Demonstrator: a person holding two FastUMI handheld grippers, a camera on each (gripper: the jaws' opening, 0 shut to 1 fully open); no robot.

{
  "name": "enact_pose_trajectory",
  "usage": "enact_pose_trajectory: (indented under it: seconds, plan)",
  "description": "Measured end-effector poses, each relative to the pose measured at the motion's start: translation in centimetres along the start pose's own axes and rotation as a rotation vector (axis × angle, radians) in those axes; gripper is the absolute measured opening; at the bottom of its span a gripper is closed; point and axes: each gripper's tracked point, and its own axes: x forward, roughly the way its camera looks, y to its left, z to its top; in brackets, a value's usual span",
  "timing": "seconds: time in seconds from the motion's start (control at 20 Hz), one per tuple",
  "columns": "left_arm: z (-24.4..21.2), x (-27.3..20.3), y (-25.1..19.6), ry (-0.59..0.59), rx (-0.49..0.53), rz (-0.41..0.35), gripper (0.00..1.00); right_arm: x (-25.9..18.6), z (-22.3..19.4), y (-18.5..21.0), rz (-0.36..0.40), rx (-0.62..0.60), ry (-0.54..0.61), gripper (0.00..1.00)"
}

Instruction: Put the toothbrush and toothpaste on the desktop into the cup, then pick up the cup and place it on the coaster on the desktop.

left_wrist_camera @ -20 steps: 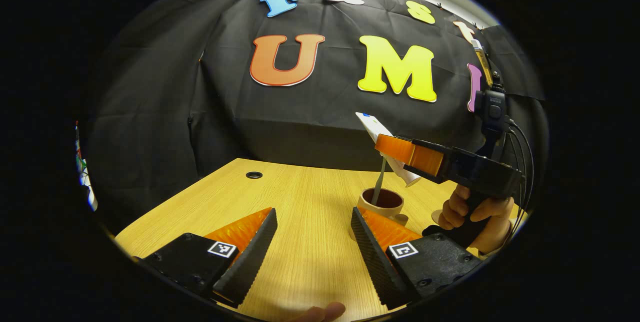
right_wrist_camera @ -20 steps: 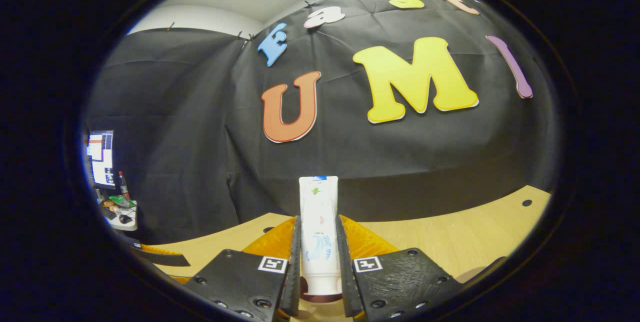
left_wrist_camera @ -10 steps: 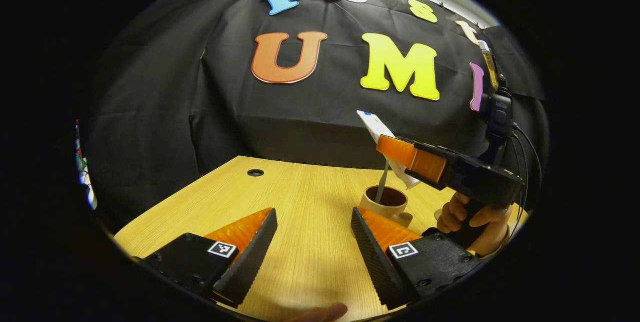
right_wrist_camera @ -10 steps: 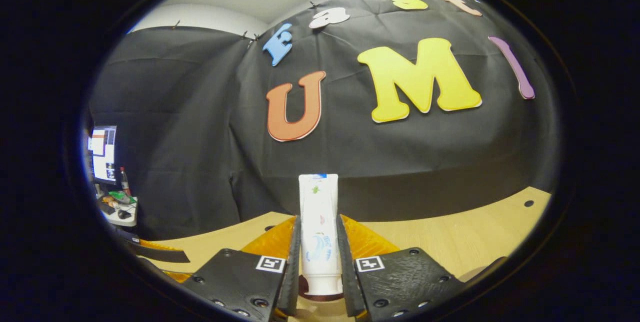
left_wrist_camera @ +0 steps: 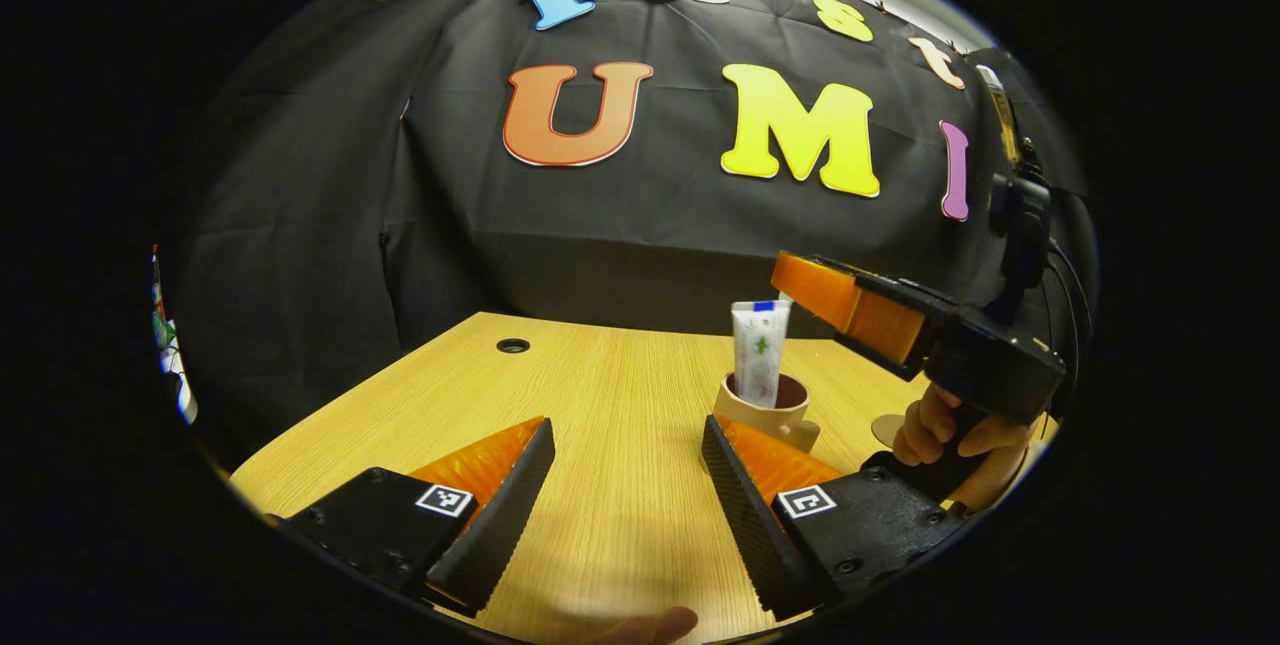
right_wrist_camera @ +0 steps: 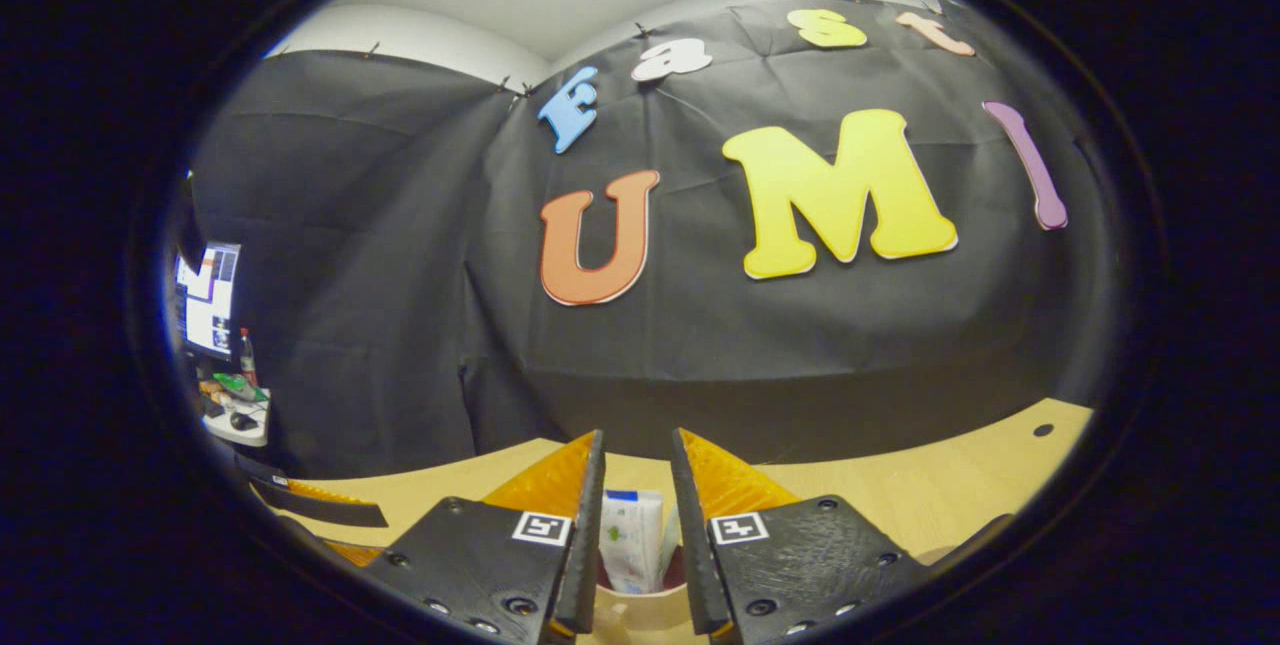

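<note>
Sharp, evenly lit frames; strong fisheye bending toward edges.

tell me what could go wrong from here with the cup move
The toothpaste stands tall out of the cup, so a tilted lift could tip it out. The right gripper, open, hangs just above the tube and could knock it on the way down. The coaster sits partly behind the hand, so placement may land off-centre.

The left gripper (left_wrist_camera: 625, 455) is held low with its fingers spread wide apart. The right gripper (right_wrist_camera: 637, 470) is held higher, gripped by a hand (left_wrist_camera: 950, 430) at its handle, its fingers parted narrowly, nothing being pressed.
</note>
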Motion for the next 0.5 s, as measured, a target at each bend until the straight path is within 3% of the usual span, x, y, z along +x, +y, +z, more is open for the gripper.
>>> enact_pose_trajectory:
  seconds: [0.15,0.4,0.5]
  plan:
    - [0.2,-0.4,-0.5,-0.001,-0.002,-0.005,0.95,-1.3,1.0,0.5,0.0,-0.002,-0.008,0.36]
    - [1.2,-1.8,-1.2,-0.021,0.009,-0.005,0.95,-3.7,3.4,0.7,-0.002,-0.028,-0.03,0.71]
    - [1.7,-2.6,-1.5,-0.038,0.018,-0.005,0.95,-4.9,4.3,1.0,-0.005,-0.036,-0.042,0.79]
